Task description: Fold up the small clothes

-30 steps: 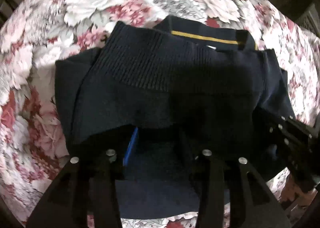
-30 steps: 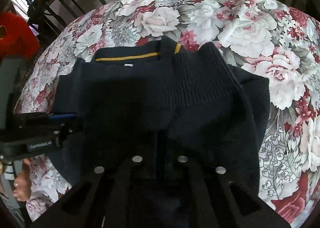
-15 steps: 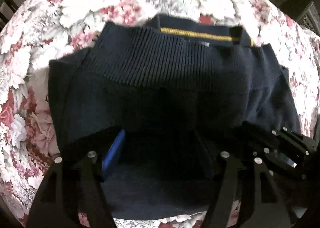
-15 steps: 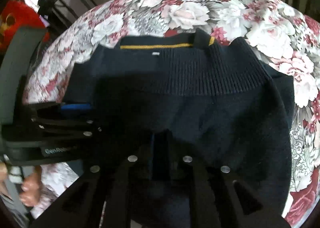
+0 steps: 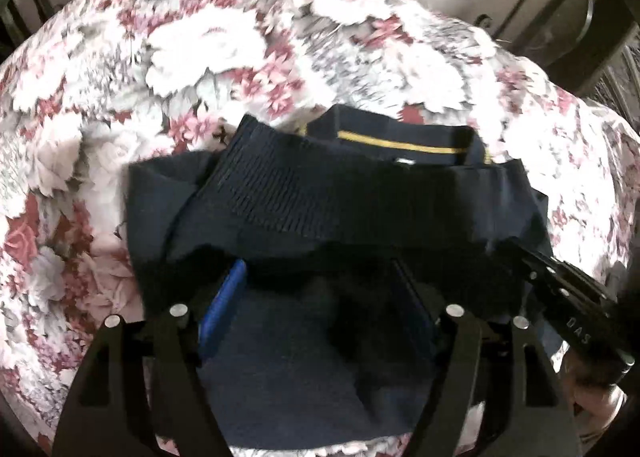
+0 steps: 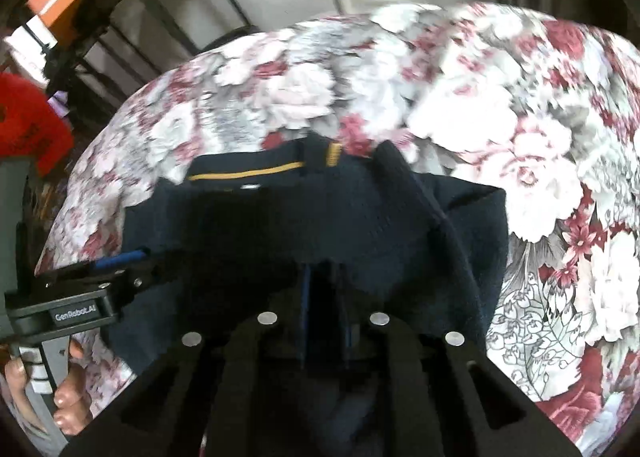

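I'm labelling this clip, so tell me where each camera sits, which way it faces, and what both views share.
Left wrist: on the left gripper, facing forward over the navy sweater; its own fingers show.
Right wrist: on the right gripper, facing the sweater; the person's left hand shows.
Shared: sweater, yellow collar stripe, floral cloth.

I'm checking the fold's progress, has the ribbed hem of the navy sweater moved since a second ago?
Yes. In the left wrist view the ribbed hem now lies closer to the yellow-striped collar, carried toward the far side of the floral cloth.
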A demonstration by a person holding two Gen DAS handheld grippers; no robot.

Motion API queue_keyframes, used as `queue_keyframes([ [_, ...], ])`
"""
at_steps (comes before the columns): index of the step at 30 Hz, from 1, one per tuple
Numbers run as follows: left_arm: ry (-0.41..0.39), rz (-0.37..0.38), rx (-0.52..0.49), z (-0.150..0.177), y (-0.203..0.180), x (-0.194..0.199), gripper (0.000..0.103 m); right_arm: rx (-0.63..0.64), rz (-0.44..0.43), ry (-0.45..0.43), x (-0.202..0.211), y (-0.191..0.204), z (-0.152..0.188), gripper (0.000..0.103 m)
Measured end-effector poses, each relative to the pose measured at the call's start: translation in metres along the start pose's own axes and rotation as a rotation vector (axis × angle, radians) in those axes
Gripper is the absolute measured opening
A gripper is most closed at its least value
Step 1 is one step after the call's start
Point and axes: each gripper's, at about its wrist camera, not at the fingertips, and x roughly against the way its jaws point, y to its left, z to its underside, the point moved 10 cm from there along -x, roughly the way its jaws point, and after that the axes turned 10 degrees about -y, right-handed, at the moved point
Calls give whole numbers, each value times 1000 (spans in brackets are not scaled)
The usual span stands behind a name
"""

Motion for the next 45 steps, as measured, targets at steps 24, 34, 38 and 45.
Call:
queue_keyframes([
  [24,-81,-147,-143,10,-21,16,75,72,8,-29,35,-3,12,28],
  [34,49,-190,-48,20,15,-44,79,-99,46,22,-6,-59,7,11],
  [38,37,-190,-43,13,12,-37,79,-84,51,14,2,-54,3,14],
  [45,4,-164,-50,14,6,-15,79,-35,19,-18,19,-32,-2,25],
])
